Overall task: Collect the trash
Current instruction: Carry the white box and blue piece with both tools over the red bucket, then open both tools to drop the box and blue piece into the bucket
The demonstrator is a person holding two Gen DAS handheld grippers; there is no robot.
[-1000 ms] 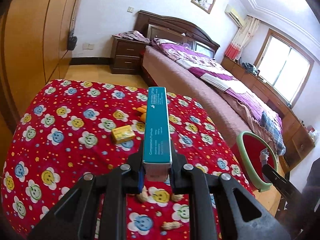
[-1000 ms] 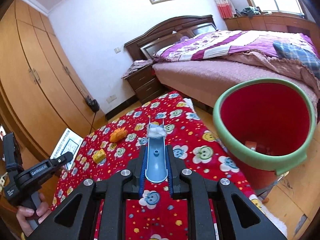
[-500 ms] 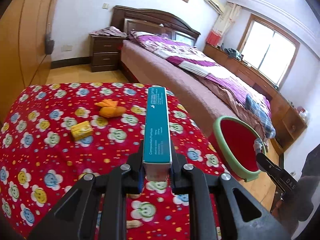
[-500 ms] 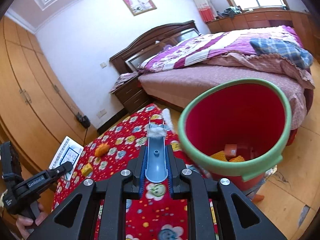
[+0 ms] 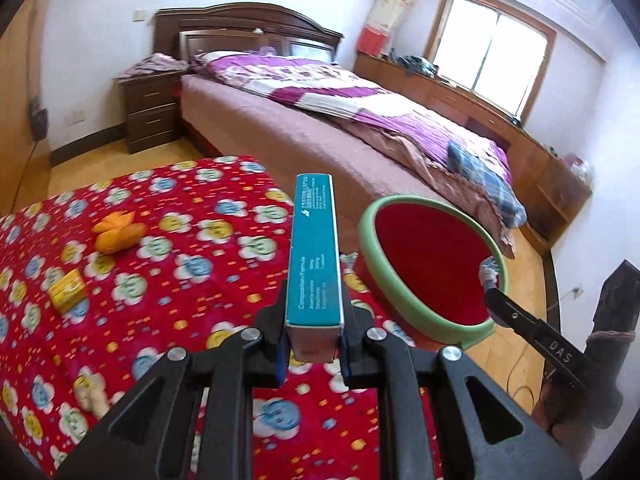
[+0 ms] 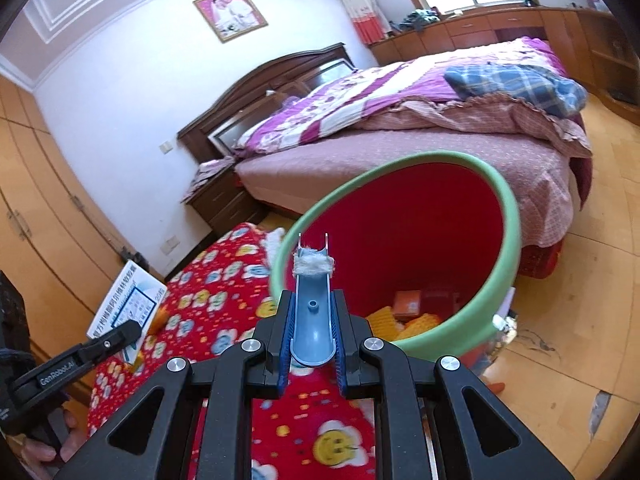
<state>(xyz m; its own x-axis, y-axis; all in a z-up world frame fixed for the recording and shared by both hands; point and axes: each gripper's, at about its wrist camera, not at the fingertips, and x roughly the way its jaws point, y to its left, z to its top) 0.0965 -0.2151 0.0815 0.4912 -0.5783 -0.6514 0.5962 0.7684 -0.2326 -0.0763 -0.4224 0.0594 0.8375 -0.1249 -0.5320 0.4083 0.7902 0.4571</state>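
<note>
My left gripper (image 5: 314, 344) is shut on a long teal box (image 5: 316, 252) that sticks out forward above the red flowered tablecloth (image 5: 168, 280). To its right, off the table's edge, stands a red bin with a green rim (image 5: 372, 264). My right gripper (image 6: 314, 344) is shut on a blue plastic piece with white fluff at its tip (image 6: 314, 308), and that tip reaches over the bin's rim (image 6: 508, 216). Boxes and yellow scraps (image 6: 408, 308) lie in the bin. An orange wrapper (image 5: 118, 234) and a small yellow box (image 5: 67, 290) lie on the cloth.
A large bed (image 5: 320, 120) with a purple quilt runs behind the table and bin, with a dark nightstand (image 5: 150, 110) at its head. Wooden wardrobes (image 6: 48, 200) line the left wall. Peanut shells (image 5: 90, 394) lie on the cloth near me. Wooden floor (image 6: 580, 320) lies right of the bin.
Both grippers have swung toward the bin, each still holding its item. The bin now fills the middle of the right wrist view and sits closer to centre in the left wrist view.
</note>
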